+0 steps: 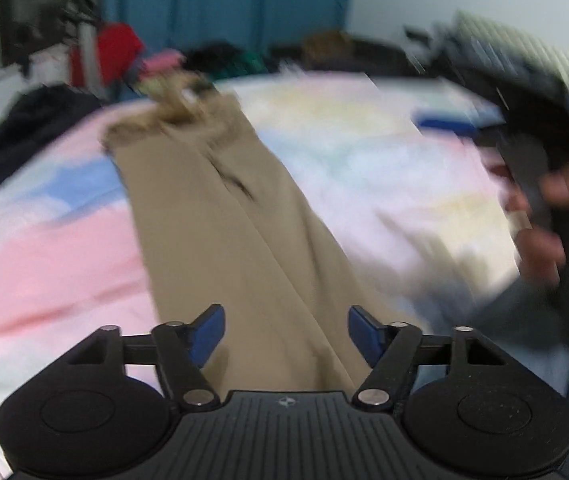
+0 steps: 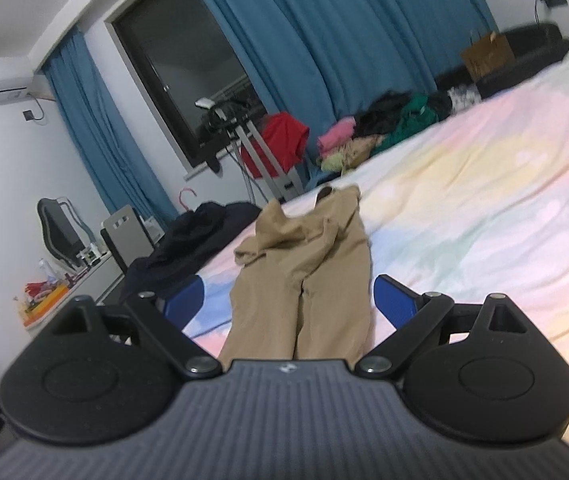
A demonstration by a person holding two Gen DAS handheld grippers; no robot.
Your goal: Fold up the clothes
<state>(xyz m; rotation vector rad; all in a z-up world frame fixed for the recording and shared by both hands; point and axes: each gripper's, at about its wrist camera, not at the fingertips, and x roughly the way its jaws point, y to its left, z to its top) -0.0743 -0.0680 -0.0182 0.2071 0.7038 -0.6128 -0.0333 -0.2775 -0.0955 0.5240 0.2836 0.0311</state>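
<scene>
A pair of tan trousers lies lengthwise on the bed, legs side by side and running away from both tools toward a crumpled waistband at the far end. The right tool hangs just above the near end of the legs with its blue fingers spread wide — released, gripping nothing — and the cloth passes between and below them. The left tool is likewise spread apart over the same trousers, the legs stretching straight ahead between its blue fingers; this view is blurred, so whether the fingers touch the fabric cannot be told. Off to the right of the left tool a hand grips a dark handle, smeared by blur. The bed wears a pastel sheet of pink, blue and yellow. Beyond the far end of the trousers sits a heap of clothes — pink, green, black — with a red garment draped on a stand to its left and blue curtains behind. A dark garment lies on the bed's left edge, ahead-left of the right tool.
</scene>
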